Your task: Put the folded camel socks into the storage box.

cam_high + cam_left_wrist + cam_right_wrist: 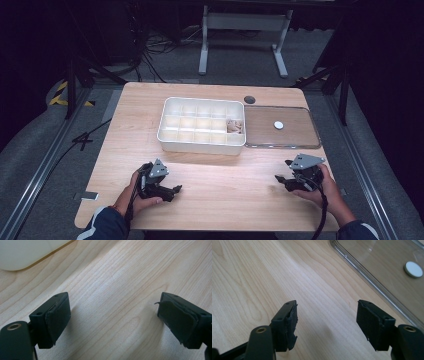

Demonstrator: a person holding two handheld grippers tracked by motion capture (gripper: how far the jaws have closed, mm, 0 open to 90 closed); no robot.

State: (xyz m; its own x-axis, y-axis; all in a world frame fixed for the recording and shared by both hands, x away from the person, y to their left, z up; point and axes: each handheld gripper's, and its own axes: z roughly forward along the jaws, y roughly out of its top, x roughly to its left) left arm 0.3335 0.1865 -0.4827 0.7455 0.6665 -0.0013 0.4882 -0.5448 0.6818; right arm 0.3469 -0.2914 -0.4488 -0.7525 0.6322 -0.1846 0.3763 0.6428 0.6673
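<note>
A white divided box (202, 125) stands at the middle of the wooden table (215, 200); one right-hand compartment holds small tan pieces (234, 126). Its clear lid (281, 127) lies flat to the right, with a white round disc (278, 125) on it. My left gripper (176, 189) rests low over the table near the front left, open, with bare wood between its pads (58, 316). My right gripper (281, 176) sits near the front right, below the lid, open and holding nothing. In the right gripper view the lid's edge (372, 282) and the disc (413, 269) lie ahead.
A dark round grommet (249, 99) sits in the tabletop behind the lid. A corner of the white box (27, 252) lies ahead in the left gripper view. A white stand (245, 35) and cables are on the floor beyond the table.
</note>
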